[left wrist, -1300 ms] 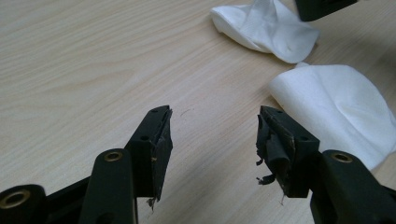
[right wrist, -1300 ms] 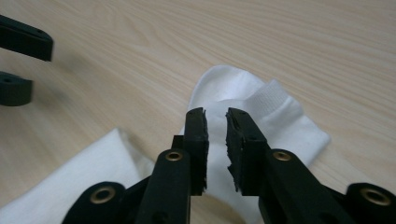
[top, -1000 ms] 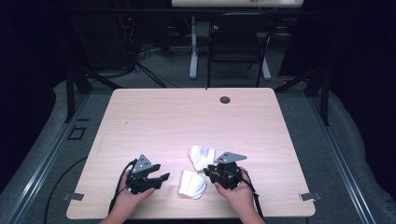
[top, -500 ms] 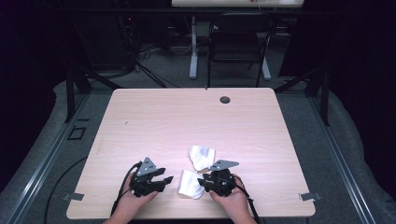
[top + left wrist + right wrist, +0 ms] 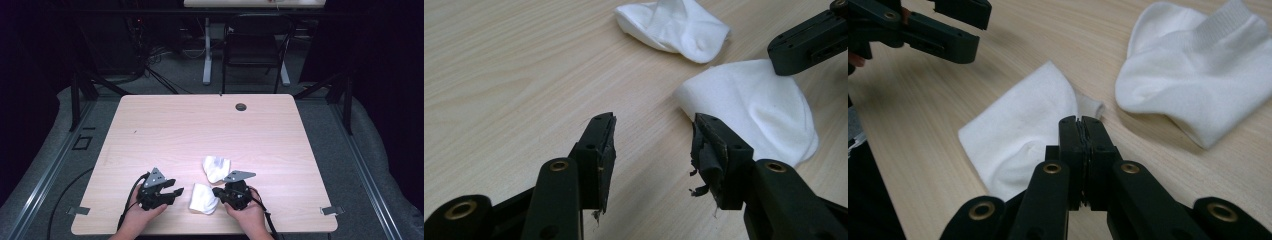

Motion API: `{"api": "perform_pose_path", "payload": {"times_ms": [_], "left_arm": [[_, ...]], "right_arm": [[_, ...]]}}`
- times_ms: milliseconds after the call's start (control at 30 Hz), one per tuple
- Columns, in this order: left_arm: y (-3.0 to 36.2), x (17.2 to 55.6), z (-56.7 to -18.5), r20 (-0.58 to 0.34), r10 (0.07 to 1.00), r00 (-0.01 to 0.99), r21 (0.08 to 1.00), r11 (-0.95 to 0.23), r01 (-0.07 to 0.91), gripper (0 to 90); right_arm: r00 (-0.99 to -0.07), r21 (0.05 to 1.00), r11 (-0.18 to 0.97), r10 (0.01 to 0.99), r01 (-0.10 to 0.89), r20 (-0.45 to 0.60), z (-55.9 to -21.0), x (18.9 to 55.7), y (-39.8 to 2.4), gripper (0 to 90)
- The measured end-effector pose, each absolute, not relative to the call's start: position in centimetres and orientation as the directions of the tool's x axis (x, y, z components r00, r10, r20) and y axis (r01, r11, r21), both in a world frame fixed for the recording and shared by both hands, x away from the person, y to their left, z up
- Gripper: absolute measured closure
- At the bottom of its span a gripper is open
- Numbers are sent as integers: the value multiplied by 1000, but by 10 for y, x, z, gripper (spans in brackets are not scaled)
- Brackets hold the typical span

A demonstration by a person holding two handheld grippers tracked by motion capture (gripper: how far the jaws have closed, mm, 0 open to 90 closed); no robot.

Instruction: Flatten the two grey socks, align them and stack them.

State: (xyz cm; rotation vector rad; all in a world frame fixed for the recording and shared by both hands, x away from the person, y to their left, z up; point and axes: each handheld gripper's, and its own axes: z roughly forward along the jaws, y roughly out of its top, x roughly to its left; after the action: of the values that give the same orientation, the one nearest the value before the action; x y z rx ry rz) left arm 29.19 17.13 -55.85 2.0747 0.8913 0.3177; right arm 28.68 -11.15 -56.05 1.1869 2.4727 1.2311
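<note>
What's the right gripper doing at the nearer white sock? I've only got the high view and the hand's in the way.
Observer: In the right gripper view, the right gripper is shut and its jaws have just closed. The pads meet with no cloth showing between them, and the tips sit over the edge of the flat white cotton sock.
Operator: Left gripper?
Observer: The left gripper is open, after just closing a little. Only the bare light wooden table lies between its jaws.
Operator: Other sock?
Observer: The crumpled white sock has a ribbed cuff. It lies apart from the flat one, and neither gripper is touching it.
</note>
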Motion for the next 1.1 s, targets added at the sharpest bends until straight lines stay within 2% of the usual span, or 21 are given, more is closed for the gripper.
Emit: {"api": "perform_pose_path", "payload": {"times_ms": [167,367,567,800,933,1100], "left_arm": [[168,290,-559,-99,687,720,778,-398,487,532],[163,287,-557,-65,668,741,770,-439,463,568],[187,295,-548,-88,712,697,788,-379,486,568],[194,294,-542,-103,711,695,800,-356,483,577],[188,288,-542,-108,682,723,795,-377,474,563],[174,278,-543,-103,636,765,793,-412,449,504]], "right_arm": [[-696,730,358,684,582,219,-546,286,-107,890],[-704,736,348,669,580,238,-535,289,-100,891],[-718,745,345,650,570,249,-524,297,-83,891],[-724,725,372,644,580,248,-521,310,-63,892],[-714,720,357,647,595,268,-521,318,-55,895],[-697,714,339,657,613,287,-522,323,-54,897]]}}
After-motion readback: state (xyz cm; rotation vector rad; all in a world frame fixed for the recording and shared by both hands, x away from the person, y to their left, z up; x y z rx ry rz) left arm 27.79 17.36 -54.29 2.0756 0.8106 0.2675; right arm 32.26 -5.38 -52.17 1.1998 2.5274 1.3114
